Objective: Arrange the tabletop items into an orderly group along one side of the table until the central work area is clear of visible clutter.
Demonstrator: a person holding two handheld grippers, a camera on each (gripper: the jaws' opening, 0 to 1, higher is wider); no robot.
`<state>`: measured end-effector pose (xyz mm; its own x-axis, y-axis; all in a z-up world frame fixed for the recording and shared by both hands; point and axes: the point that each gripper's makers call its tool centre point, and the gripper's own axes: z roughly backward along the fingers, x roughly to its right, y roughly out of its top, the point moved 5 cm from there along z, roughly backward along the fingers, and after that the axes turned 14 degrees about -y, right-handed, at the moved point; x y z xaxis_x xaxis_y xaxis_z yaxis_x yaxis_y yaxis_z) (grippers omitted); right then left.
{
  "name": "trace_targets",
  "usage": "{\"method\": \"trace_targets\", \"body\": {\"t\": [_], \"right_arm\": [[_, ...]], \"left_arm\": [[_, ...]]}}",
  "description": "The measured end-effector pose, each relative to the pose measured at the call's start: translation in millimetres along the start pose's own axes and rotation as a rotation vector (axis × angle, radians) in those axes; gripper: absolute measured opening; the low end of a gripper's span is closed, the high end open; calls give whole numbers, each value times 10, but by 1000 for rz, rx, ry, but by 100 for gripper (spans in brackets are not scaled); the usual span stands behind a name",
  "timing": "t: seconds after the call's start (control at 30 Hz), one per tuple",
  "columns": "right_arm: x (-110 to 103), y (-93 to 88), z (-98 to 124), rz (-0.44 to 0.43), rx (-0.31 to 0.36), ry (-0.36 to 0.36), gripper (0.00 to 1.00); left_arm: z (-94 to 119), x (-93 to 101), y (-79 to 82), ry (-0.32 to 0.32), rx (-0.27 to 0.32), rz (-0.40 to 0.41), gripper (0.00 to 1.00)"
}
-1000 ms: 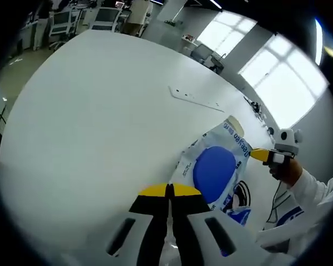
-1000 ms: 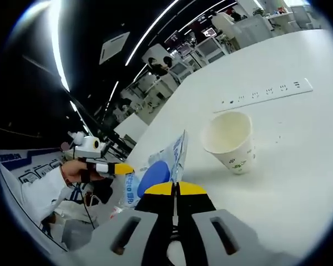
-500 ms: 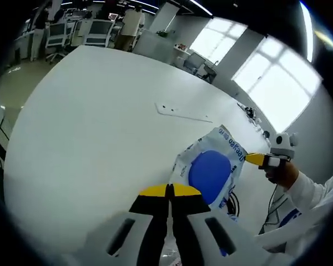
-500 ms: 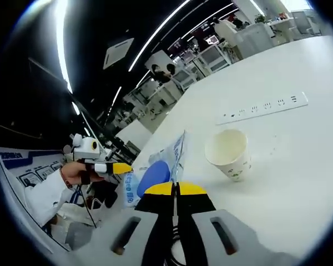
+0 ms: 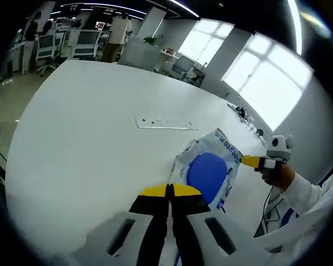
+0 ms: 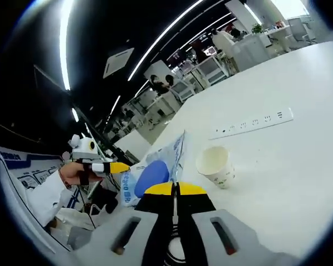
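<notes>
the right gripper view shows a paper cup [image 6: 215, 165] lying tilted on the white table [image 6: 277, 166]; the left gripper view shows windows [image 5: 255, 83]. both show a power strip [image 5: 164, 122] flat on the table. the bag [image 5: 209, 172], blue-spotted, is stretched in the air between the two: left gripper [image 5: 169, 191] and right gripper [image 6: 175, 189] each pinch an edge, jaws closed. office desks [image 6: 211, 61] stand behind
</notes>
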<state>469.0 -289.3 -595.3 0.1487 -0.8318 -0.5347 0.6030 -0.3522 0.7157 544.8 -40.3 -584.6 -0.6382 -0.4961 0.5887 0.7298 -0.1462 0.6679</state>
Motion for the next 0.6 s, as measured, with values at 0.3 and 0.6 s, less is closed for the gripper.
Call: {"method": "trace_targets", "body": {"t": [0.3,0.6], "right_arm": [[155,134,302,-21,62,-37,0],[372,282,625,-42,136,-86,0]], "left_arm": [[-229,283,233,-43,-16,-67,0],[-543,572,458,-97,-40,-129,0]]}}
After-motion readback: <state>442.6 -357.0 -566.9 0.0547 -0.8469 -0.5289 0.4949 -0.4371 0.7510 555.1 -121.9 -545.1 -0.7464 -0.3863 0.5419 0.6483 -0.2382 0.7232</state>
